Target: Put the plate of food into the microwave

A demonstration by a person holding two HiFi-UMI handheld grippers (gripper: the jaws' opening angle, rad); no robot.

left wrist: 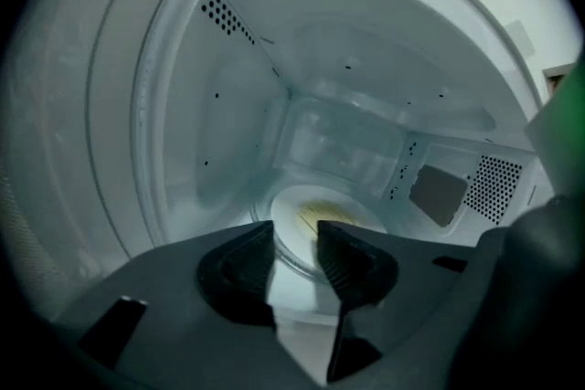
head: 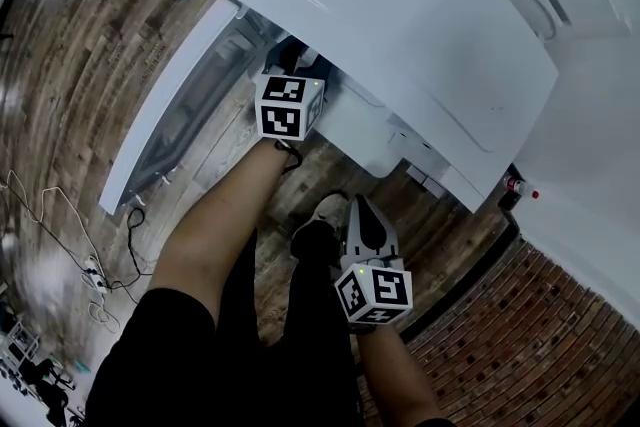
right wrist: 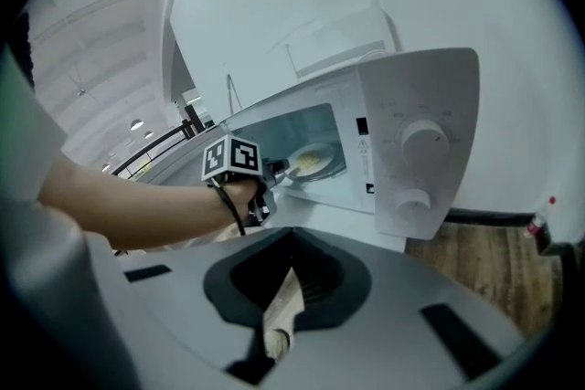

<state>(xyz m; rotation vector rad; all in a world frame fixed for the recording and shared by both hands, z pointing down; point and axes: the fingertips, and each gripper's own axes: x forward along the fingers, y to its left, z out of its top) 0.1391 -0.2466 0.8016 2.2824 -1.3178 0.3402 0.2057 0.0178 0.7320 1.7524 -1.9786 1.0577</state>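
The right gripper (right wrist: pixel 292 236) is hanging low, outside the microwave (right wrist: pixel 416 142), with its jaws pressed together and gripping nothing. The left gripper (left wrist: pixel 294 230) is reaching into the open cavity, jaws standing wide apart and empty. Just beyond their tips, the plate (left wrist: pixel 361 213) of yellow food (left wrist: pixel 324 215) is sitting on the cavity floor.
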